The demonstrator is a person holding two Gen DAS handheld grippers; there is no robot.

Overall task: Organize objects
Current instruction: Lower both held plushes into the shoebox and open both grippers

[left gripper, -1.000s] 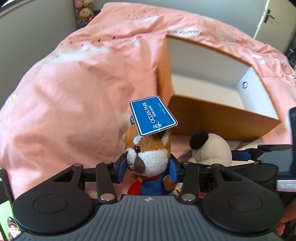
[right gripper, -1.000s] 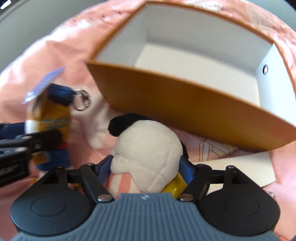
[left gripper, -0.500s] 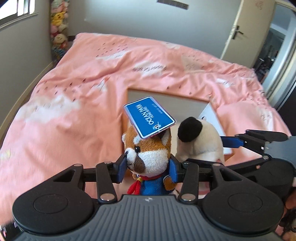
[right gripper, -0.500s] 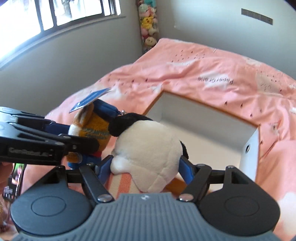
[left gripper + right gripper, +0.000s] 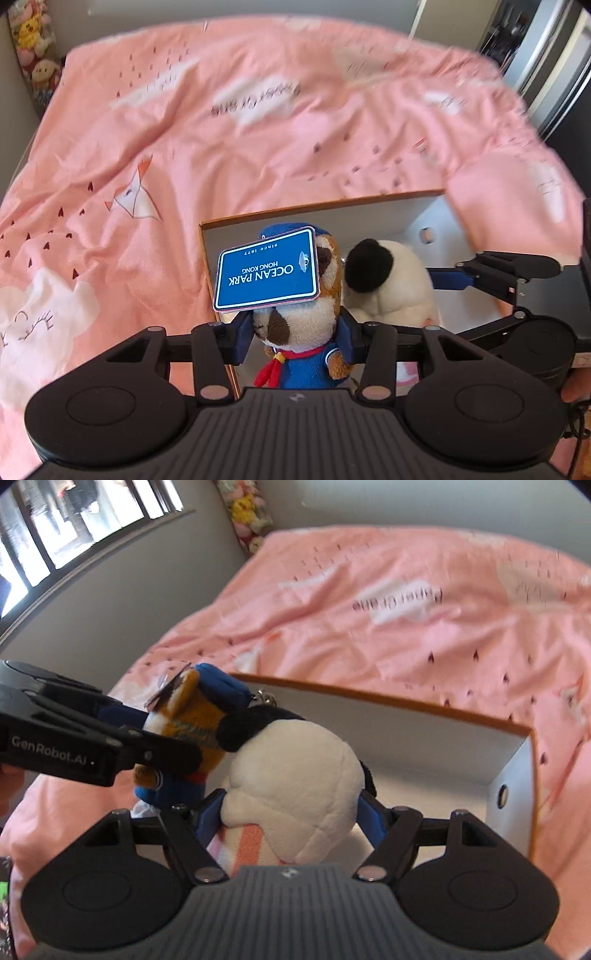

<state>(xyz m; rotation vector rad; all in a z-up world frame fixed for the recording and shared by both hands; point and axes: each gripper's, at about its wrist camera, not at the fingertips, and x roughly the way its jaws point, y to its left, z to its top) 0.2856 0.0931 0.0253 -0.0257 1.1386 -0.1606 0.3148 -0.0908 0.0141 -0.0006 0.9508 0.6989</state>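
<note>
Above the open box (image 5: 388, 214) at frame centre, left gripper (image 5: 291, 328) clamps the red panda plush (image 5: 299, 321), right gripper (image 5: 291, 808) clamps the white plush (image 5: 295, 775); neither deposited yet.

I count two plush toys, a red panda (image 5: 299, 325) in my left gripper (image 5: 293, 328) and a white one (image 5: 295, 775) in my right gripper (image 5: 291, 812), plus one open box (image 5: 509, 794) ahead

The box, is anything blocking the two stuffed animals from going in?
Nothing visible does. The box is open on top, and its white inside looks bare where it shows. The left gripper holds the red panda plush and the right gripper holds the white plush just above it.
</note>
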